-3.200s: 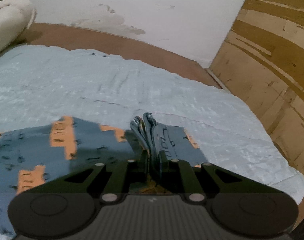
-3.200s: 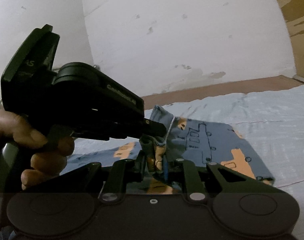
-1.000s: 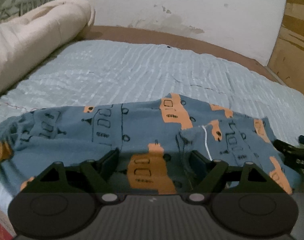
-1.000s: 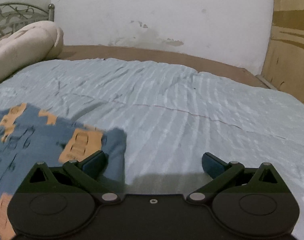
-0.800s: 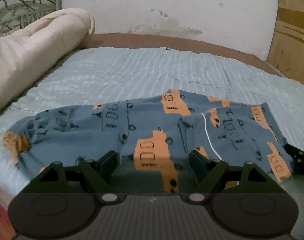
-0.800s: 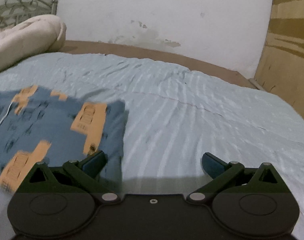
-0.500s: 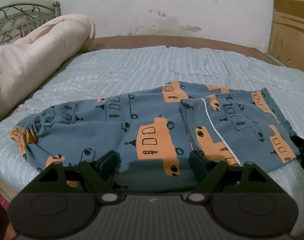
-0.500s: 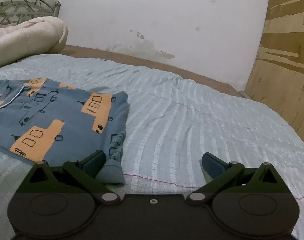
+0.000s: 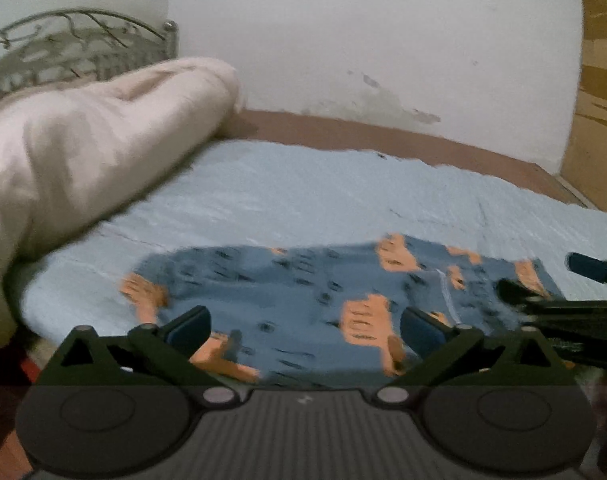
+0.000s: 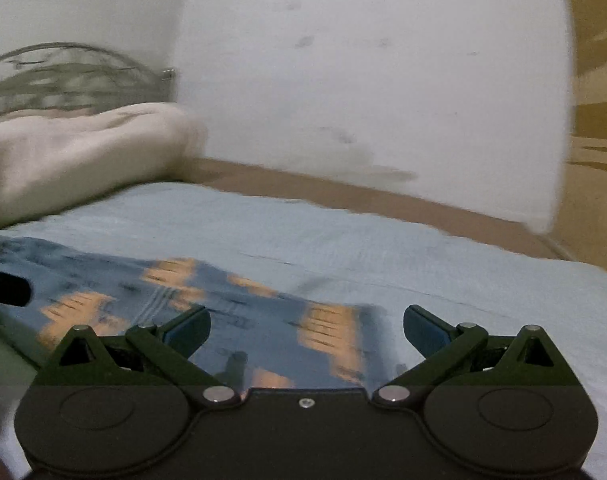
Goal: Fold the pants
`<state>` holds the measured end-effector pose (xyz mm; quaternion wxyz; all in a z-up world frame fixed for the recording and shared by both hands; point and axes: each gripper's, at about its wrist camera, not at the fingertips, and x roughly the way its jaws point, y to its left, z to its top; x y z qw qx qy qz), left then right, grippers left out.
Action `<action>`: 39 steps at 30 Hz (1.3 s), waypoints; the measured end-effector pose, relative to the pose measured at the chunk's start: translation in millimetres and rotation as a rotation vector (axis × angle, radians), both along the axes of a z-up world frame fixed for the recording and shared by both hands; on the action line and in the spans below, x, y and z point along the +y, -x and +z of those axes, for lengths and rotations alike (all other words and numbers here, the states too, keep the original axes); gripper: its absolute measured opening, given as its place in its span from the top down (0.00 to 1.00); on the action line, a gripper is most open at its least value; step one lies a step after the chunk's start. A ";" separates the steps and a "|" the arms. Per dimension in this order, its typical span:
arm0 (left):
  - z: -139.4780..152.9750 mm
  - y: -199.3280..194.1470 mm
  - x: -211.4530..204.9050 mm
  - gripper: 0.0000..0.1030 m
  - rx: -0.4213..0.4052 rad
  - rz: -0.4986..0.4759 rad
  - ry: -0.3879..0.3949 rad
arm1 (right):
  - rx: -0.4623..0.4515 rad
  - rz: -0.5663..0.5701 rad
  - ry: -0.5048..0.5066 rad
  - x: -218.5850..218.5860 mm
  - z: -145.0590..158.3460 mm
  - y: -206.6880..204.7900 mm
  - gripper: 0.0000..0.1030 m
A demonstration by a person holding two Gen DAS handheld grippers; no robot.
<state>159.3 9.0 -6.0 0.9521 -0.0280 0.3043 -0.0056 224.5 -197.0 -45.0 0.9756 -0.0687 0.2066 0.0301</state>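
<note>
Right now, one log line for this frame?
left gripper: open, empty | right gripper: open, empty | pants: lying on bed, released | frames: motion-blurred

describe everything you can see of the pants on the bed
The pants are soft blue fabric printed with orange vehicle shapes and dark outline drawings, with a thin white line, maybe a drawstring, toward their right side. They lie flat on the light blue bedsheet, near its front edge, seemingly folded into a long, low shape; blur hides the detail. The left gripper and right gripper are both open just above or in front of them, gripping nothing. The rolled cream blanket sits apart from them, farther left.
</note>
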 end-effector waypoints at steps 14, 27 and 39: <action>-21.4 6.5 85.4 0.01 -0.012 0.147 0.094 | 0.082 0.090 0.055 59.7 -22.6 -49.8 0.01; -43.1 -19.5 108.1 0.01 -0.029 0.089 0.279 | 0.109 0.089 -0.099 8.7 -43.0 -13.2 0.01; -47.0 -25.1 106.9 0.01 -0.003 0.100 0.271 | 0.091 0.090 -0.098 8.3 -46.5 -6.9 0.01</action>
